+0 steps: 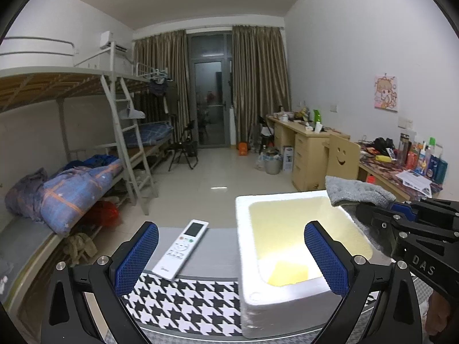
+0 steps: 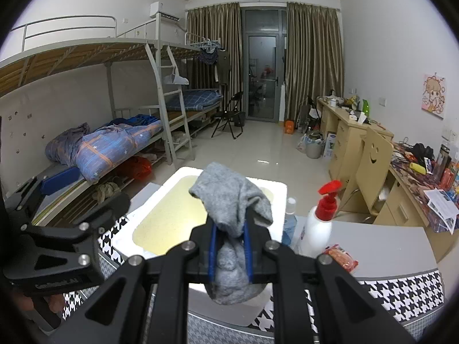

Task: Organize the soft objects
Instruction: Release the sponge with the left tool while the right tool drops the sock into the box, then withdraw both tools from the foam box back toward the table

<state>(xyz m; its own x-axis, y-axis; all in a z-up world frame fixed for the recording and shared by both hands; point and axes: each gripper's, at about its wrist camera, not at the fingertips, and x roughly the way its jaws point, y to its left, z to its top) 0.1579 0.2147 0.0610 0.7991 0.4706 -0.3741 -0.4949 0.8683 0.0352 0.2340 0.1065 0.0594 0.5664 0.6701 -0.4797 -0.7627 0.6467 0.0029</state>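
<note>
- In the right wrist view the right claw (image 2: 231,253) fills the lower centre of the frame, its blue pads clamped on a grey sock (image 2: 232,215).
- The sock bunches above and below the pads; its upper part flops over at mid-frame, in front of the white foam box (image 2: 279,192).
- In the left wrist view the left claw (image 1: 232,261) stands wide apart at the bottom of the frame, with nothing between its blue pads (image 1: 137,258).
- Its right pad sits in front of the foam box's (image 1: 243,229) yellowish hollow; its left pad is above the houndstooth cloth (image 1: 186,301) that covers the desk (image 1: 221,238).
- A white remote control (image 1: 181,248) lies on the desk just left of the box, between the two pads in the picture.
- At the right edge of that view the sock (image 1: 355,193) hangs over the box's far right corner, gripped by the right claw (image 1: 370,218).
- In the right wrist view a white pump bottle with a red top (image 2: 318,223) stands just right of the box, a red packet (image 2: 341,258) beside it.
- Part of the left claw (image 2: 61,177) shows at the left edge.
- Farther off, bunk beds (image 2: 114,132) with a blue quilt line the left of the frame.
- Wooden desks line the right, and curtains frame a glass door (image 2: 262,77) at upper centre.
</note>
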